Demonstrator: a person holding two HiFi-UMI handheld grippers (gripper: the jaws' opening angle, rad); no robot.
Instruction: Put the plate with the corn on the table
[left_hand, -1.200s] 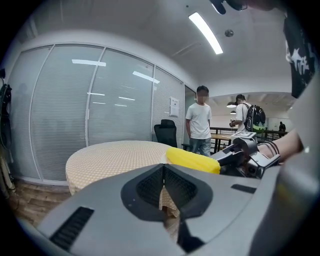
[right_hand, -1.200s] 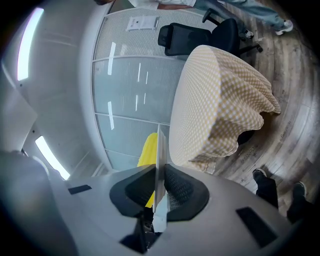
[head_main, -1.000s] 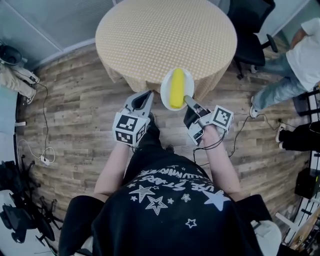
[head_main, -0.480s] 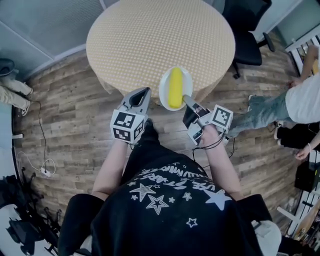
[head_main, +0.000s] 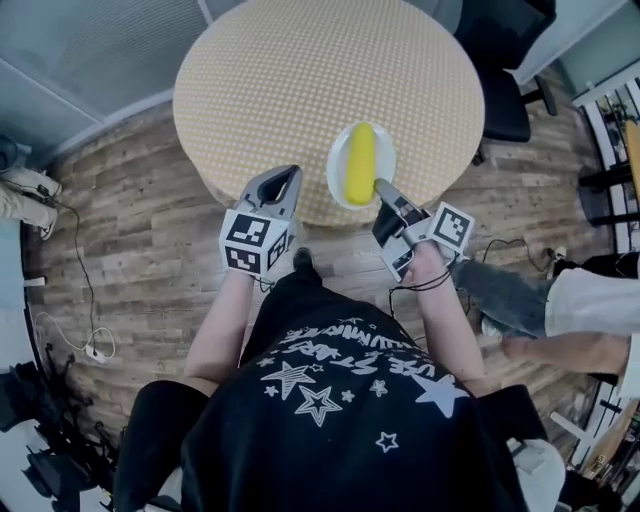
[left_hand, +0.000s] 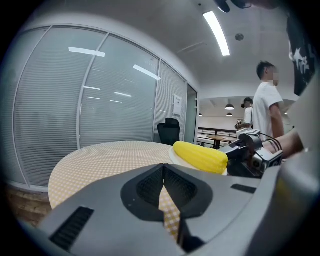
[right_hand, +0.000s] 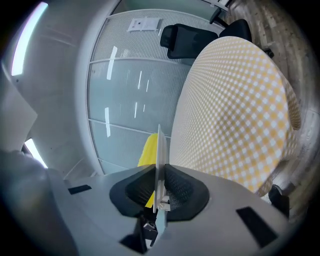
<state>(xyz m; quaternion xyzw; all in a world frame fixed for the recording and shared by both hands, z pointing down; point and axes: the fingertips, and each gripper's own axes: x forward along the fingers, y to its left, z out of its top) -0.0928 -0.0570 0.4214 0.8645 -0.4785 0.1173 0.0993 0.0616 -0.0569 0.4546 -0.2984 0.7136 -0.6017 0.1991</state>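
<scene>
Carry step nearly over, set-down not yet confirmed. Right tongs (head_main: 378, 186) clamped on the near rim of the white plate (head_main: 337, 172); the right gripper view shows that rim edge-on, pinched between the 2 jaws (right_hand: 158, 186), with the yellow corn (right_hand: 146, 148) just behind it. In the head view the plate lies over the near edge of the round checked bench (head_main: 290, 70), the corn (head_main: 360, 163) lengthwise along its middle. Left tongs (head_main: 284, 172) closed tip to tip on nothing, carried beside the plate and clear of it; their own view (left_hand: 163, 186) shows only checked cloth through the slot below the tips, corn (left_hand: 200, 156) off to the right. Judgement: the next move calls for lowering the plate level until its base sits fully on the cloth, pushing it a little further in from the edge, then parting the right jaws; any tilt and the cob may roll off. Hard to make out: whether the plate's underside already touches the bench, since no view shows the gap. The plate's far rim is hidden by the corn in the right gripper view. A chair (head_main: 505, 95) stands beyond the bench; another person's legs (head_main: 545, 310) are cut off at the right edge.
</scene>
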